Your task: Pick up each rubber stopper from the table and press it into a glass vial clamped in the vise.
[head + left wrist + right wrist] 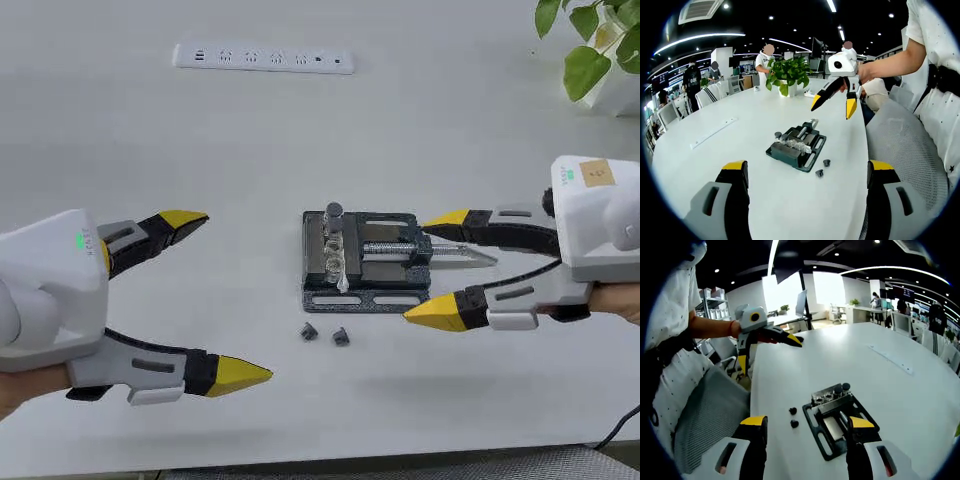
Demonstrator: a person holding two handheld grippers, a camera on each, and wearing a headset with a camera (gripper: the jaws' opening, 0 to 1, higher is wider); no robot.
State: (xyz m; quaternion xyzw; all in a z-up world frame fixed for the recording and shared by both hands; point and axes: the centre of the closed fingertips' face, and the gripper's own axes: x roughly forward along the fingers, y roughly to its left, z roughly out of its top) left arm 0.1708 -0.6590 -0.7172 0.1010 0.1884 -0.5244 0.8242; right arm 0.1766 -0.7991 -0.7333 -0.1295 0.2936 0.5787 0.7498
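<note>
small dark grey rubber stoppers (309, 331): 2 loose on the white desk (150, 130), side by side just in front of the black metal vise (365, 262), near its front-left corner, apart from each other and from the vise. the vise sits mid-desk w/ a row of clear glass vials (334, 255) clamped upright between its jaws; looks like 4 vials, count not sure, they overlap. the far-end vial carries a dark cap, and the right gripper view suggests the one next to it is capped too, so approx 1–2 done; the near vials look uncapped. judgement: task part-way, 2 stoppers left to pick and press, neither one picked up yet. left claw (215, 295) spread wide, nothing in it, well left of the vise. right claw (415, 270) also spread wide, nothing in it, hovering at the vise's right end over the screw side, not touching the stoppers. other stuff: 1 white power strip (263, 57) at the far side of the desk, 1 green potted plant (590, 50) at the far-right corner. counts: 2 loose stoppers, 1 vise, approx 4 vials, 2 claws.
</note>
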